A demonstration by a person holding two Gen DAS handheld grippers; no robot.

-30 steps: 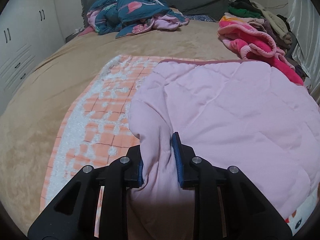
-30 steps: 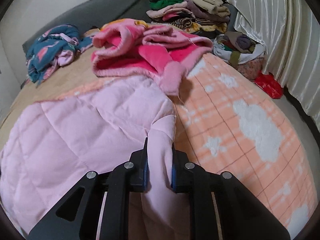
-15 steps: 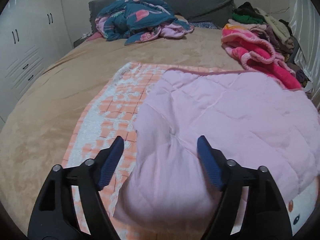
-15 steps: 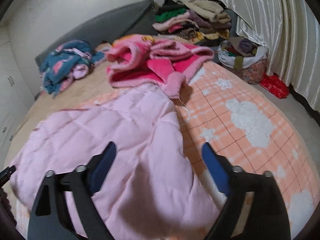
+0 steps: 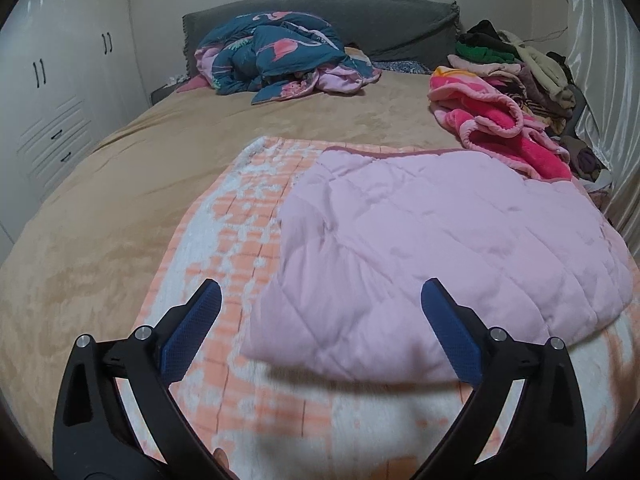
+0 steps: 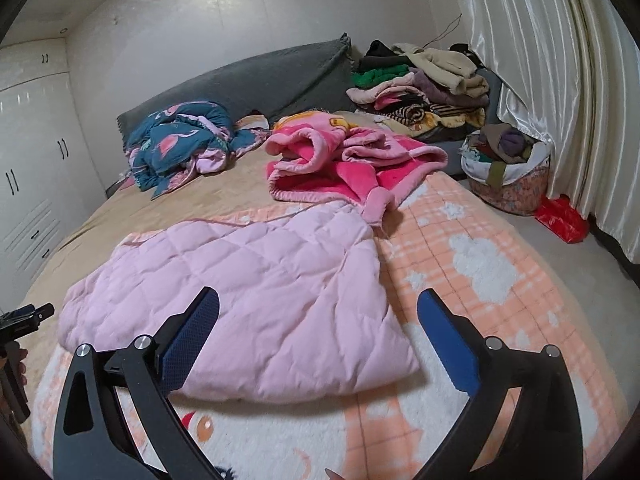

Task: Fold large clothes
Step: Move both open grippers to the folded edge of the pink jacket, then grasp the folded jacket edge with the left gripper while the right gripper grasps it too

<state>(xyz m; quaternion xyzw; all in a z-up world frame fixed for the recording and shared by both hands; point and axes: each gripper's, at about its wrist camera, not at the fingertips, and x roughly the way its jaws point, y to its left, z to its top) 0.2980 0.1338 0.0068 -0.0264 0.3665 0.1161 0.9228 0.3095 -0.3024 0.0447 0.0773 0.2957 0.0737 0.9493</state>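
I have both claws empty and spread wide: the left claw [image 5: 320,322] hovers over the near left corner of the pink quilted garment [image 5: 440,248], and the right claw [image 6: 318,328] hangs over its near right part, neither touching the fabric. The garment lies flat on the orange checked blanket [image 6: 480,264] that covers the foot of the bed [image 5: 120,184].

Judging by its compact, doubled-over look, with a thick rounded near edge and a darker trim line along the far edge, I take at least one fold to be done. It is still a broad slab, so I reckon another fold or two is left, and the crumpled pink fleece robe [image 6: 344,160] just beyond it looks unfolded too. The teal flamingo bedding [image 5: 280,56] at the headboard is also in a heap.

For room, the left side is generous: bare blanket, then open tan bedspread. On the right, the robe's cuff touches or nearly touches the garment's far right corner, so I would fold away from it. The bed's right edge drops to the floor near a basket [image 6: 504,172] and curtain [image 6: 560,80].
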